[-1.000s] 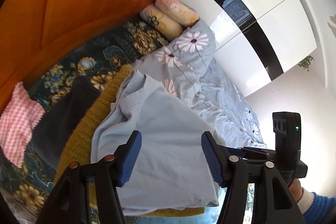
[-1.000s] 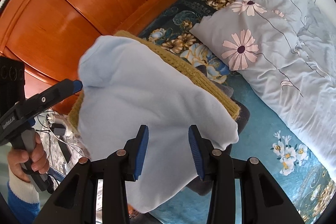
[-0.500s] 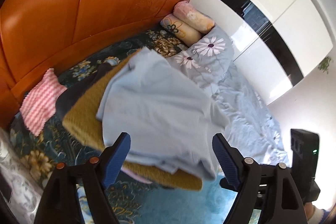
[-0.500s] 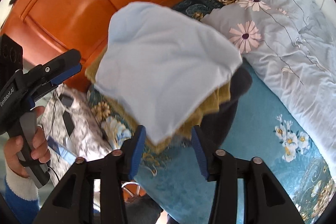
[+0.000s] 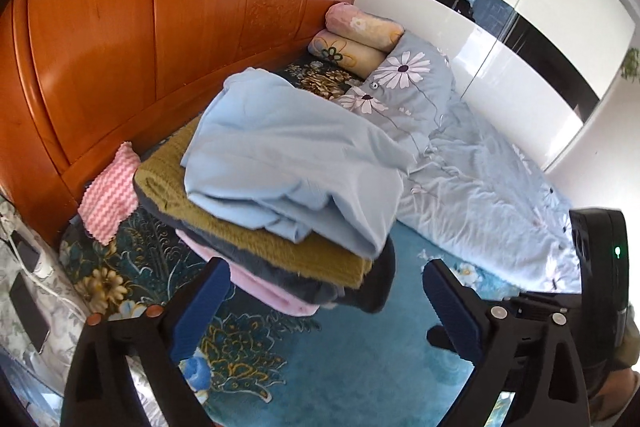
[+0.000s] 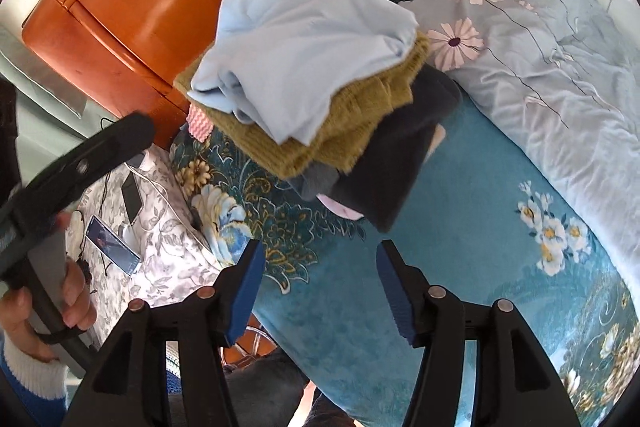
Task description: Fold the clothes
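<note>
The blue top [image 5: 288, 163] lies folded on the pile [image 5: 280, 251] by the headboard [image 5: 160, 39], so this piece looks done, and both the left tongs [image 5: 326, 303] and right tongs [image 6: 320, 291] are wide apart, holding nothing.

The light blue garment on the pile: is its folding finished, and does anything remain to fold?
Done: the light blue garment lies folded, somewhat loosely, on top of the pile, above the mustard sweater. In hand: nothing; the left gripper and right gripper are open and clear of it. No unfolded garment shows.
</note>
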`<action>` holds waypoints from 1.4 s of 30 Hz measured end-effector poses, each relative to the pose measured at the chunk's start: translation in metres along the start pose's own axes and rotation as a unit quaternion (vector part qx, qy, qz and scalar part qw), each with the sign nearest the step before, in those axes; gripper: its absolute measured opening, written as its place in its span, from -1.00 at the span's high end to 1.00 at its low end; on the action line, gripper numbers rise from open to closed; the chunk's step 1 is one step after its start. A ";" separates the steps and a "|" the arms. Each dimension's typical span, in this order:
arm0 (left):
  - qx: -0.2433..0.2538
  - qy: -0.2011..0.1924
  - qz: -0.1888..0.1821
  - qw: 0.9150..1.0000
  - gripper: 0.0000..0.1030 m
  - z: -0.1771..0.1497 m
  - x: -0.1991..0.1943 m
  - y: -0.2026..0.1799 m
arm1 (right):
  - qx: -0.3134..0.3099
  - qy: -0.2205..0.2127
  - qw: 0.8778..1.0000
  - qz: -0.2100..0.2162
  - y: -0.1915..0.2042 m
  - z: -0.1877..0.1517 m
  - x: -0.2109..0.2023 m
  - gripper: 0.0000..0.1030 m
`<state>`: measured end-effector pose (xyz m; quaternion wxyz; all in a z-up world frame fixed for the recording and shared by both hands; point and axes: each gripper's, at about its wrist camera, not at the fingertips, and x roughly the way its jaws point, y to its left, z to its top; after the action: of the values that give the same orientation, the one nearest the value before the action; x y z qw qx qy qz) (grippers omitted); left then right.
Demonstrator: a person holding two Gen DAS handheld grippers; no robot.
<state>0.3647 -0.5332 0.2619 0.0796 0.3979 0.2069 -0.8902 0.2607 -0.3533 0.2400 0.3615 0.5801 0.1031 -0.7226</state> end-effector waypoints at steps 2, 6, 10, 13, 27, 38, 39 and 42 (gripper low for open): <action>0.004 0.002 0.010 1.000 -0.99 -0.011 -0.004 -0.004 | 0.003 -0.003 1.000 -0.004 -0.001 -0.006 0.000 -0.16; 0.019 0.010 0.026 0.999 -1.00 -0.024 -0.004 -0.006 | 0.009 -0.012 1.000 -0.015 0.001 -0.017 0.006 -0.48; 0.034 0.024 0.044 0.998 -1.00 -0.027 0.008 -0.001 | 0.029 -0.021 0.999 -0.023 0.003 -0.022 0.011 -0.50; 0.048 0.031 0.052 0.997 -1.00 -0.027 0.014 0.005 | 0.043 -0.029 0.998 -0.035 0.007 -0.023 0.013 -0.50; 0.059 0.015 0.050 0.997 -1.00 -0.009 0.033 0.055 | 0.049 -0.034 0.990 -0.124 0.043 -0.007 0.043 -0.93; 0.066 0.033 0.033 0.997 -1.00 -0.014 0.052 0.075 | 0.039 -0.089 0.976 -0.197 0.057 -0.007 0.050 -0.93; 0.068 0.031 0.040 0.996 -1.00 -0.015 0.053 0.074 | 0.035 -0.091 0.975 -0.201 0.059 -0.008 0.052 -0.93; 0.078 0.026 0.052 0.995 -1.00 -0.021 0.056 0.074 | 0.019 -0.094 0.973 -0.211 0.067 -0.010 0.058 -0.94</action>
<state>0.3639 -0.5895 0.1859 0.0893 0.4363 0.1173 -0.8876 0.3079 -0.4192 0.2019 0.1979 0.4811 0.1754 -0.8358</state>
